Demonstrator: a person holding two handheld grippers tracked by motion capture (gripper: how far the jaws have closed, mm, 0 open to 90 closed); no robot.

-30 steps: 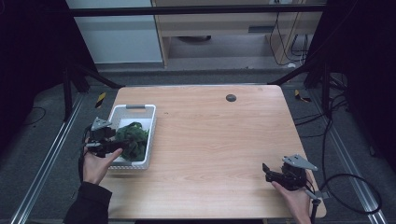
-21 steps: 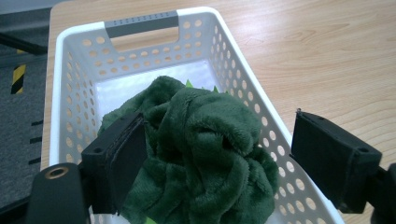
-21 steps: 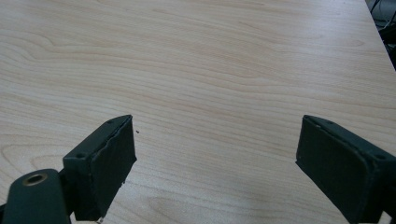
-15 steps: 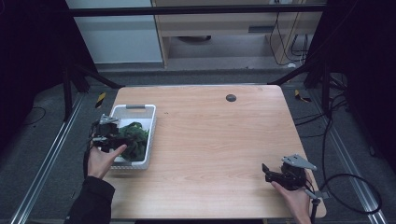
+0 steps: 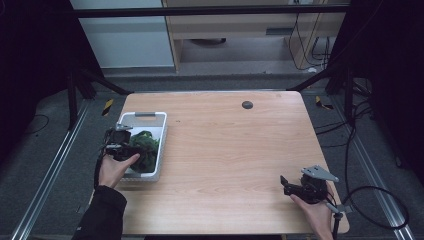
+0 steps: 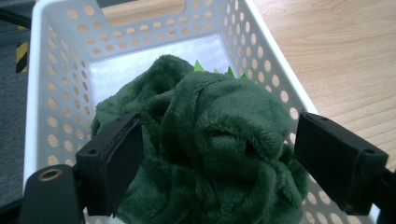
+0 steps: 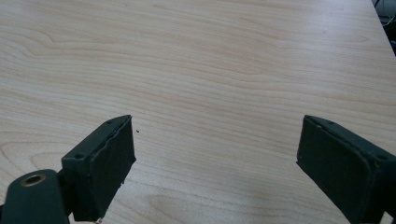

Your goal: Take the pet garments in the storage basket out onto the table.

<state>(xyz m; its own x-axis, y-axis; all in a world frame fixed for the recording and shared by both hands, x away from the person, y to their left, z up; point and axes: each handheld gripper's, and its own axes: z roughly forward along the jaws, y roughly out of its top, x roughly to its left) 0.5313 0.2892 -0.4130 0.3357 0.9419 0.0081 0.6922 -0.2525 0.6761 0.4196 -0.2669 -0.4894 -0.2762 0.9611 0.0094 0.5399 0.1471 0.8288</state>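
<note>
The high view is looking down on the whole table [image 5: 225, 150]; both gripper views are sitting close, sharing its wood, the left facing the basket [image 6: 60, 60].

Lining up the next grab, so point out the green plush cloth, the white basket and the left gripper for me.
green plush cloth [image 6: 210, 154], left gripper view, on its bunched middle fold.
white basket [image 5: 145, 117], high view, on its far rim by the handle.
left gripper [image 6: 212, 161], left gripper view, midway between its open jaws.
</note>
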